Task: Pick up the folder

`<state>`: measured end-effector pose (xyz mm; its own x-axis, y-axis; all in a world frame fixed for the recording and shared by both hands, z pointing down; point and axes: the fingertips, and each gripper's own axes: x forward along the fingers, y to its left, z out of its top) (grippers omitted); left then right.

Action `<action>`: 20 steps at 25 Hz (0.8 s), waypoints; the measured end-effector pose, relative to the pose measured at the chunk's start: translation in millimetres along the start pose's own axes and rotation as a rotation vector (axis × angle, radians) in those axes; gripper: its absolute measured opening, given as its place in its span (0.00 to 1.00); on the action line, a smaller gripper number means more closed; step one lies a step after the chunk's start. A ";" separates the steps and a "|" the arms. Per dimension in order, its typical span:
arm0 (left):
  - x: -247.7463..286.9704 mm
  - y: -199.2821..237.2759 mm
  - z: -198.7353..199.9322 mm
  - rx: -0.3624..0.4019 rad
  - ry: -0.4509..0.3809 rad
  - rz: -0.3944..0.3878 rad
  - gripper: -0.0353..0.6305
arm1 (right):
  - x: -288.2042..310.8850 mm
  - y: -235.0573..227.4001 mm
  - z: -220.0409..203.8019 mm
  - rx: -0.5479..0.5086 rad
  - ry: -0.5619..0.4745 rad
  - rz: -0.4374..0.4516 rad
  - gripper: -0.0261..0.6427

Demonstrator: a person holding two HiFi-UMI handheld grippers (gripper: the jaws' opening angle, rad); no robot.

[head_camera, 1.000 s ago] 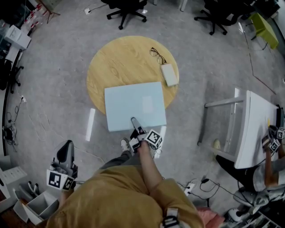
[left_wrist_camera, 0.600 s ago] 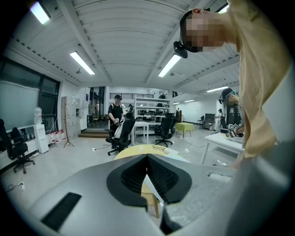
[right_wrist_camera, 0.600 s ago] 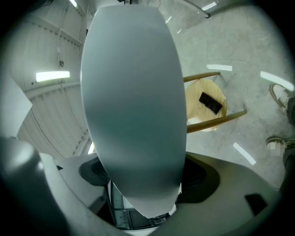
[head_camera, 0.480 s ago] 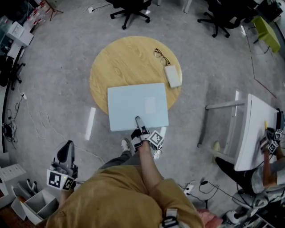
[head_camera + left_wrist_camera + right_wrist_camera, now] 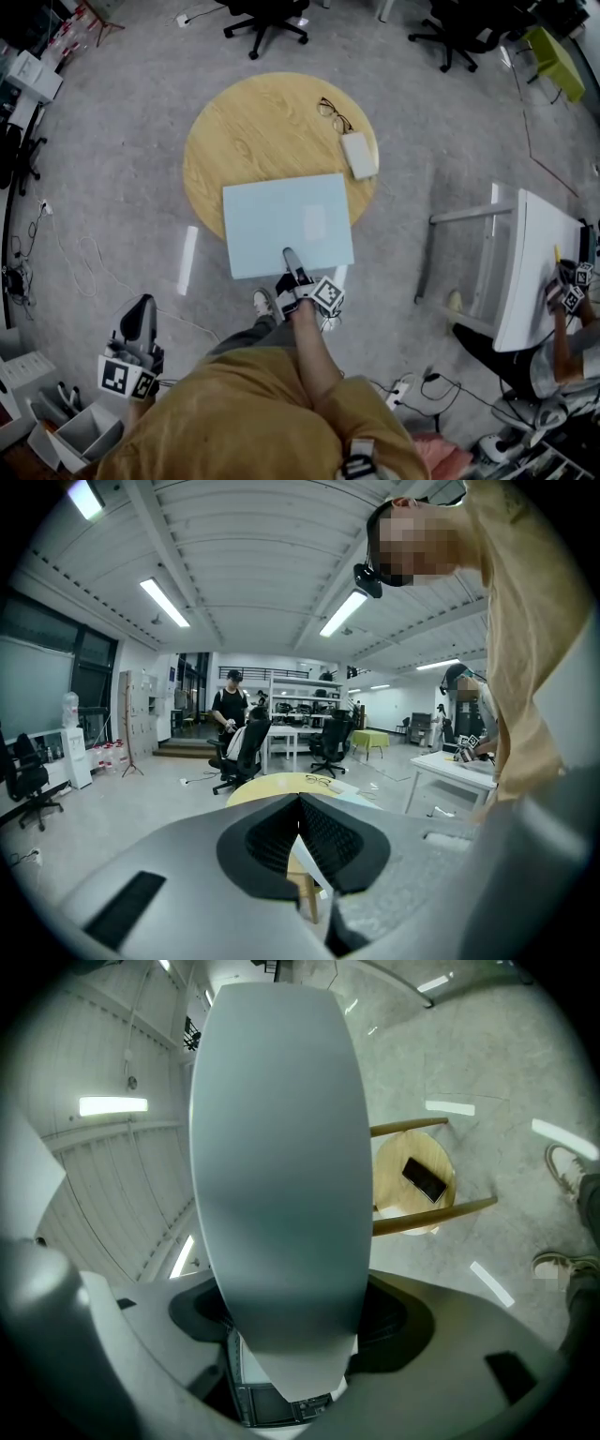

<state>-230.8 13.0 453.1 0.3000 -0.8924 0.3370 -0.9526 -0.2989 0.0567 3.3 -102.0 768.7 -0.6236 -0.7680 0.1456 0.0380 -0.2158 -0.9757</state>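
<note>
A pale blue folder (image 5: 286, 223) lies flat on the round wooden table (image 5: 253, 131) and overhangs its near edge. My right gripper (image 5: 289, 255) reaches over that near edge. In the right gripper view the folder (image 5: 281, 1176) runs deep between the jaws of the right gripper (image 5: 291, 1326). These jaws have just been closing and still stand wide of the thin sheet. My left gripper (image 5: 142, 314) hangs low at the left, far from the table. In its own view the left gripper (image 5: 299, 803) has its tips together and holds nothing.
Glasses (image 5: 331, 114) and a white case (image 5: 358, 155) lie on the table's far right part. Office chairs (image 5: 267, 23) stand beyond it. A white desk (image 5: 534, 262) with a seated person is at the right. Bins (image 5: 66, 431) sit at the lower left.
Almost nothing differs. The right gripper stays at the folder's near edge and the folder lies where it was. The left gripper has not moved.
</note>
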 end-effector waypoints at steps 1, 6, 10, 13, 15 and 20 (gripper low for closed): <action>0.6 0.5 0.5 -0.002 -0.002 -0.004 0.06 | -4.1 0.1 -1.0 -0.002 -0.001 0.001 0.53; 9.6 -1.7 -1.3 -0.018 -0.015 -0.040 0.06 | -23.2 -1.6 -0.8 -0.040 -0.003 -0.041 0.52; 19.3 -8.2 -0.5 -0.029 -0.039 -0.075 0.06 | -28.1 17.9 5.7 -0.083 0.000 -0.033 0.47; 21.2 -10.1 1.1 -0.035 -0.052 -0.089 0.06 | -29.3 25.1 13.9 -0.113 -0.010 -0.029 0.46; 21.0 -10.3 2.8 -0.035 -0.058 -0.092 0.06 | -30.0 29.0 18.8 -0.133 -0.019 -0.025 0.45; 20.4 -7.4 7.5 -0.030 -0.069 -0.088 0.06 | -26.0 43.9 25.4 -0.186 -0.021 0.001 0.44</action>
<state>-217.2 -5.5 452.5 0.3843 -0.8848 0.2636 -0.9232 -0.3677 0.1117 41.1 -106.8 726.2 -0.6075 -0.7808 0.1460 -0.1072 -0.1015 -0.9890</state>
